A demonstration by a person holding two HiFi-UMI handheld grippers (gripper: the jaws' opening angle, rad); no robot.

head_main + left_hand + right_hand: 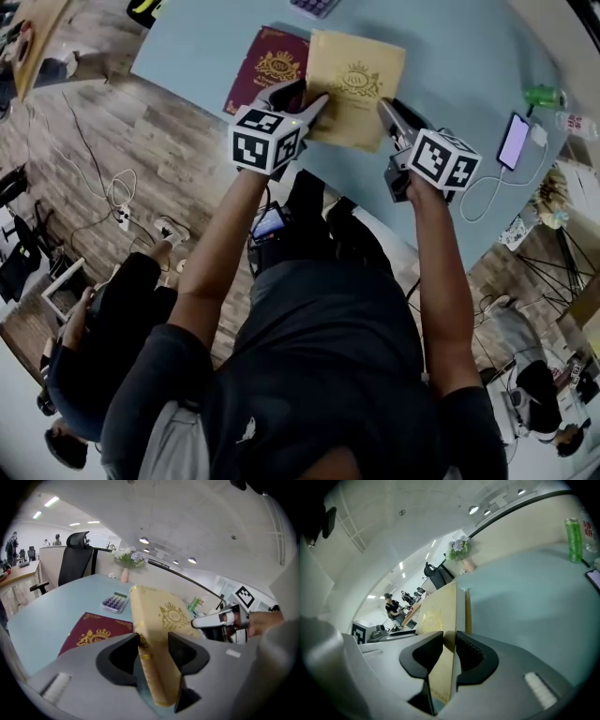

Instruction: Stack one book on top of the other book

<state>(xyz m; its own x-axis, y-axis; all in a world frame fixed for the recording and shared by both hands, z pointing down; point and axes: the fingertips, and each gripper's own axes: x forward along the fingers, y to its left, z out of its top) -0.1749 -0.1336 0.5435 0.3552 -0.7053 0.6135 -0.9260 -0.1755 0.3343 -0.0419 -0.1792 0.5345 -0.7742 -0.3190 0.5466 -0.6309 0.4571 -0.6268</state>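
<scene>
While both grippers clamp the gold book [356, 84], it is held tilted just above the blue table [459, 56]. The left gripper [307, 105] is closed on its near left corner, the right gripper [386, 111] on its near right edge. The red book [267, 67] lies flat on the table, just left of the gold one. A calculator [115, 602] sits beyond the red book.

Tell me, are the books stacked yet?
Not yet. Done: the left gripper and right gripper both clamp the gold book. In hand: it is held beside the red book, which lies flat on the table. Left: lay gold on red, let go.
</scene>
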